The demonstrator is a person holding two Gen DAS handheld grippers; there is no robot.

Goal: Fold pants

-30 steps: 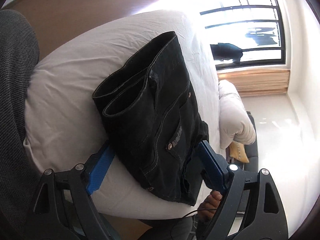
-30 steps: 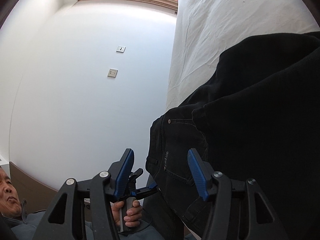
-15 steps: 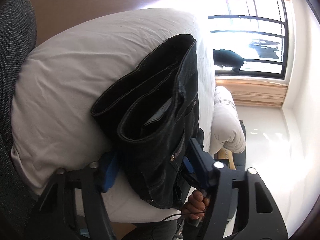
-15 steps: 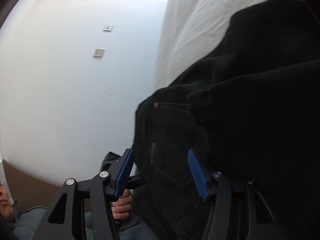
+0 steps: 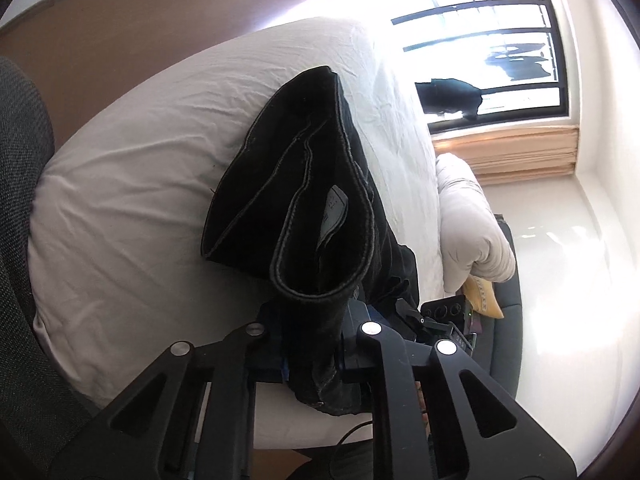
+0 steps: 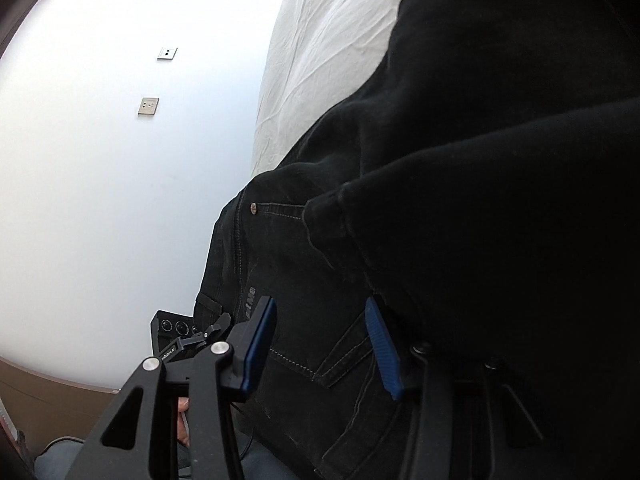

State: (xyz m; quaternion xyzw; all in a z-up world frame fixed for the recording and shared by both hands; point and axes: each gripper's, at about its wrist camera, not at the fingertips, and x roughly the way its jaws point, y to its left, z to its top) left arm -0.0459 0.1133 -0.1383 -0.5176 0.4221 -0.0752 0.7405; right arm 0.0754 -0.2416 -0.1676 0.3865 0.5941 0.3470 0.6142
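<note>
On the white bed (image 5: pixel 120 208) lie the black pants (image 5: pixel 304 200), a bunched edge of them pinched as the left gripper (image 5: pixel 312 344) closes its jaws tight, while the right gripper (image 6: pixel 320 344), half open and closing, straddles denim near the back pocket.

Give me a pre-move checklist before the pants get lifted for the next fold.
1. Left gripper clamped on the pants: ok, denim is pinched between its jaws as they finish closing.
2. Right gripper gripping: not ok, its jaws are closing with denim between them but the pads do not press yet.
3. Pants resting on the bed: ok, though the near end hangs over the edge.
4. Layers aligned: cannot tell, the waistband gapes open in the left wrist view.
5. Bed beyond the pants free of clutter: ok, bare sheet.
</note>
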